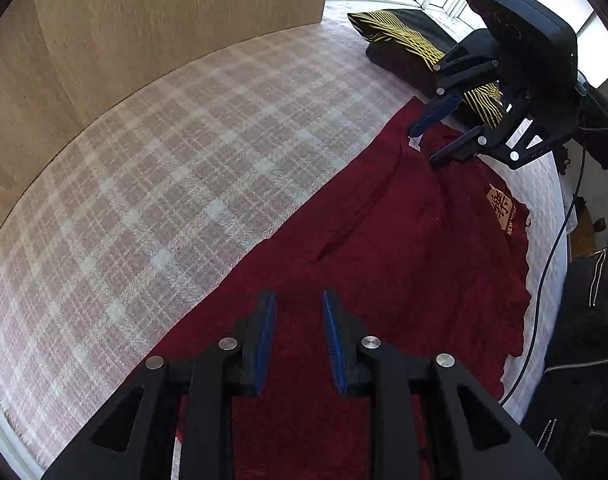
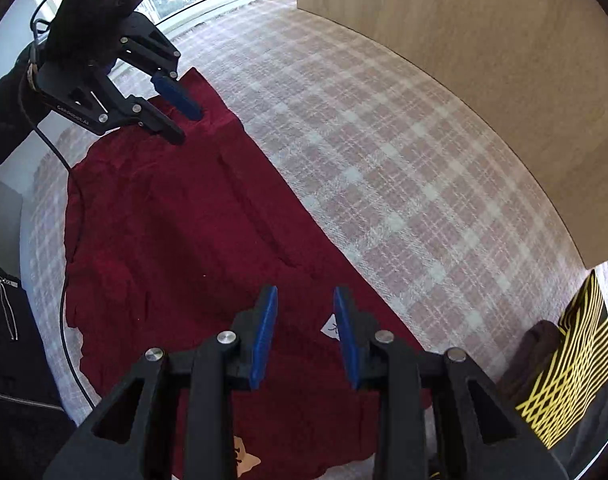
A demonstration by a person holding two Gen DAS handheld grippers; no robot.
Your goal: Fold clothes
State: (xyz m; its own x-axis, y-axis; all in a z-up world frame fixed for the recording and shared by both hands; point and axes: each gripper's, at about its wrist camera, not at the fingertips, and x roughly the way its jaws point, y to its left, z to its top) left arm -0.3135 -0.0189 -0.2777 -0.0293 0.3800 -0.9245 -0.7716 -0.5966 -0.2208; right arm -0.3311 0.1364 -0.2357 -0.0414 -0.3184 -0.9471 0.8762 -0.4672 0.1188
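At nine o'clock lies the plaid bed cover (image 1: 151, 184); across its centre the red garment (image 1: 384, 260) is spread flat, partly folded. Both grippers hover released above it: the left gripper (image 1: 299, 340) at six o'clock, the right gripper (image 1: 428, 136) at one o'clock beside a white tag (image 1: 415, 143). Next likely comes pinching both ends for another fold.

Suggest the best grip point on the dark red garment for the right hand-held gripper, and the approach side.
Probably the far corner of the dark red knit garment, near its small white label. That corner lies flat against the pink checked bed cover with a straight free edge, directly below the open right hand-held gripper. Come straight down, one finger on either side of the edge, from the bare cover side.
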